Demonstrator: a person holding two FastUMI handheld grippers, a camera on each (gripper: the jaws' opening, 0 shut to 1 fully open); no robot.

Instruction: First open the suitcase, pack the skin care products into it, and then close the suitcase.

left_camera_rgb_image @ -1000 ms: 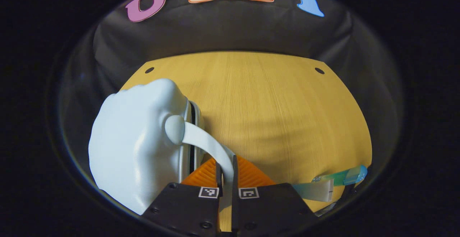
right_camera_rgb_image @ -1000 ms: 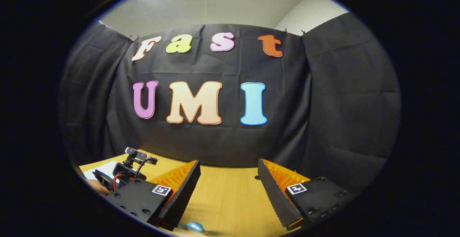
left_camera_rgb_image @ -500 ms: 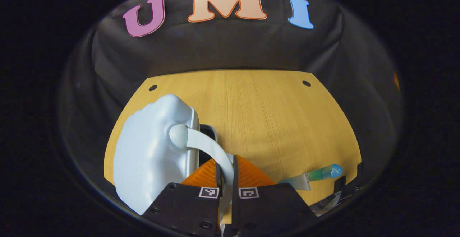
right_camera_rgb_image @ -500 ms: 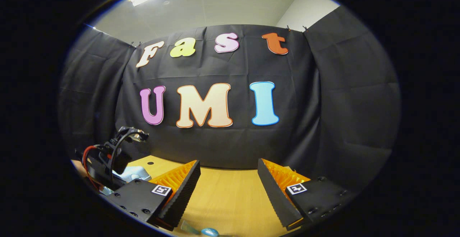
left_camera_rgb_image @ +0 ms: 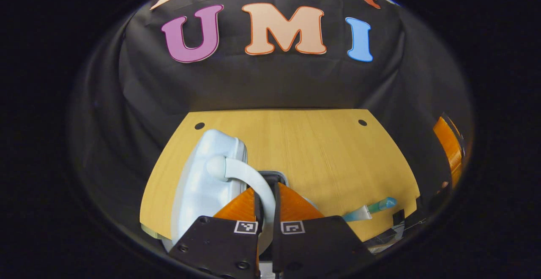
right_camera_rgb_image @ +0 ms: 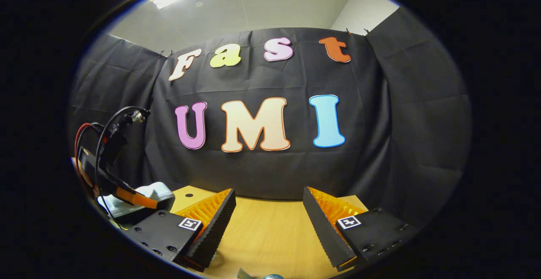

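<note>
A pale blue hard-shell suitcase (left_camera_rgb_image: 203, 181) lies on the wooden table (left_camera_rgb_image: 321, 152) at the left of the left gripper view. Its lid is tilted up, and a dark gap (left_camera_rgb_image: 270, 175) shows at the opening. My left gripper (left_camera_rgb_image: 267, 205) is shut on the suitcase's curved handle (left_camera_rgb_image: 247, 175). A skin care tube (left_camera_rgb_image: 365, 211) with a blue-green cap lies on the table to the right. In the right gripper view my right gripper (right_camera_rgb_image: 269, 222) hangs open over the table with nothing between its fingers. The raised lid (right_camera_rgb_image: 148, 192) shows at its left, and the tube's cap (right_camera_rgb_image: 270, 276) at the bottom edge.
Two small round holes (left_camera_rgb_image: 199, 125) (left_camera_rgb_image: 362, 122) mark the table's far corners, just before the black cloth wall. The left gripper's cabled body (right_camera_rgb_image: 103, 156) stands at the left of the right gripper view. Bare tabletop (right_camera_rgb_image: 270, 232) lies ahead of the right gripper.
My left gripper has pulled the handle up and back, swinging the lid further open, so the dark gap has widened. The right gripper has stayed open and barely moved.
</note>
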